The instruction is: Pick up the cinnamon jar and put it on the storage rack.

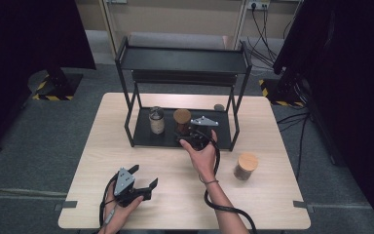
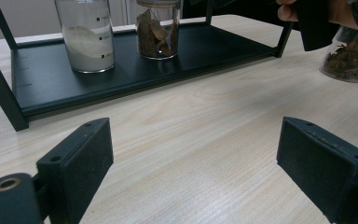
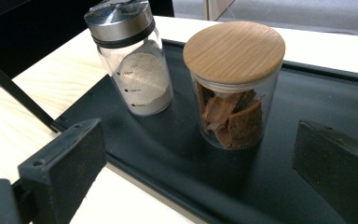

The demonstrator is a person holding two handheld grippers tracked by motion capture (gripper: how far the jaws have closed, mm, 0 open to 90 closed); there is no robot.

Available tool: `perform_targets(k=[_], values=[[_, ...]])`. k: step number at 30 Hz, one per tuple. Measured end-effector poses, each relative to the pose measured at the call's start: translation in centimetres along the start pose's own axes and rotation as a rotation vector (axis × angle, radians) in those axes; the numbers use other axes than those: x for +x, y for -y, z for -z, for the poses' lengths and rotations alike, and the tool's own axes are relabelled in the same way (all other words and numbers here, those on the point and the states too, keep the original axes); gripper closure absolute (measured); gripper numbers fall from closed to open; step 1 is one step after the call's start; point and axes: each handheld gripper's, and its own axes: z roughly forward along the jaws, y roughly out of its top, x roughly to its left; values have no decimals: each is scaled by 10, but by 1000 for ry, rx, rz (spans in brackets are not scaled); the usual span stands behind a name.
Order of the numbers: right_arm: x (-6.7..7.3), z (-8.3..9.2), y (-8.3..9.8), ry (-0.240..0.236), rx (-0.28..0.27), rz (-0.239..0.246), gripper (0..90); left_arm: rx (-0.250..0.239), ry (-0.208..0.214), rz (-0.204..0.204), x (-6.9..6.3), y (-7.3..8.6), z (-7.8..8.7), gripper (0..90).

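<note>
The right gripper (image 1: 187,132) is hovering at the front edge of the rack's (image 1: 182,61) bottom shelf (image 3: 307,102), its jaws spread wide and holding nothing. In the right gripper view the bark jar (image 3: 235,84) is standing upright on the shelf just ahead of the jaws, roughly between them and a little nearer the right-hand one, with its round wooden lid on. Nothing is touching it; a gap of bare shelf is showing between the jar and each jaw. The powder jar (image 3: 133,60), clear with a metal cap, is standing just beside the bark jar, ahead of the left-hand jaw and slightly farther off. The two jars are standing close but apart.

The left gripper (image 1: 143,178) is resting low over the worktop (image 1: 175,200) near the person's edge, well apart from the rack. Its jaws are also spread wide, with only bare wood between them. In the left gripper view both shelf jars are showing far ahead: the powder jar (image 2: 86,37) ahead of the left-hand jaw, the bark jar (image 2: 157,30) more toward the middle.

A third jar (image 1: 246,165), wooden-lidded and holding dark star-shaped spice, is standing on the worktop off the shelf. In the left gripper view it (image 2: 352,58) is showing far ahead of the right-hand jaw, partly behind the person's right hand (image 1: 202,156).
</note>
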Motion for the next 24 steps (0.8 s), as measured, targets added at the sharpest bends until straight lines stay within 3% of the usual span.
perform_targets(k=[24], values=[[-4, 20, 22, 9, 22, 16, 33, -2, -2, -1, 0, 0, 0, 101]])
